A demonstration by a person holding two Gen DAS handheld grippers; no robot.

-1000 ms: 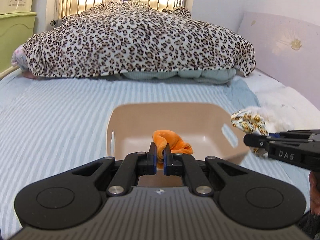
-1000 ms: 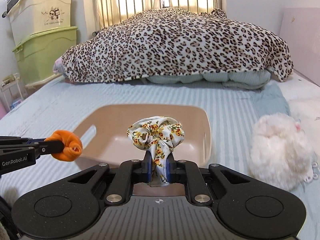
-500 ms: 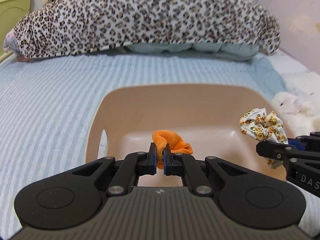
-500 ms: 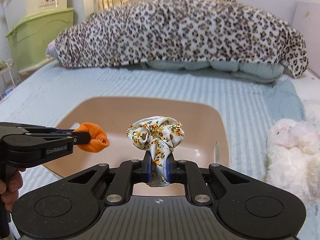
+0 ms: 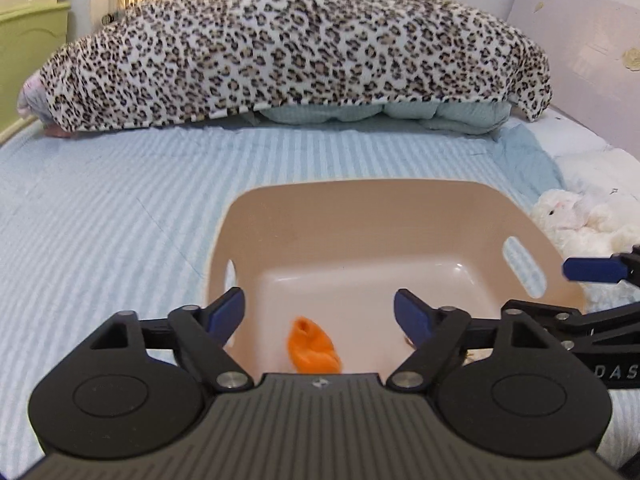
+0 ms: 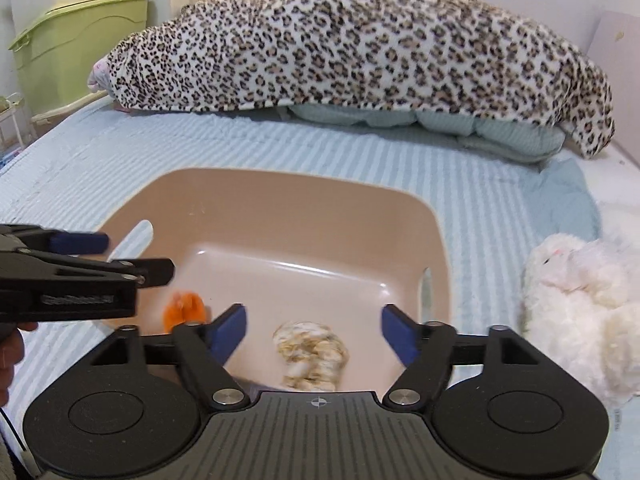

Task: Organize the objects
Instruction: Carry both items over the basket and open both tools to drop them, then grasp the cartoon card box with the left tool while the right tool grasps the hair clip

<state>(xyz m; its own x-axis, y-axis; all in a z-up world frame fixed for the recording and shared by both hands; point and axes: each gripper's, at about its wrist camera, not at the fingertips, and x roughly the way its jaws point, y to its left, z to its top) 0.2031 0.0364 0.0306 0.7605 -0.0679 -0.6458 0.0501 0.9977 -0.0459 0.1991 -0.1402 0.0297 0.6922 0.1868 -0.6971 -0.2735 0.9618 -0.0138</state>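
Observation:
A beige plastic basin sits on the striped bed. An orange scrunchie lies on its floor. A floral scrunchie lies blurred inside the basin, just below the right gripper. My left gripper is open and empty above the orange scrunchie; it also shows at the left of the right wrist view. My right gripper is open and empty over the basin; it shows at the right edge of the left wrist view.
A white plush toy lies on the bed right of the basin. A leopard-print blanket is heaped at the far end. Green storage boxes stand at the left beside the bed.
Both grippers have opened over the basin. The orange scrunchie and the floral scrunchie have dropped from the jaws into the basin.

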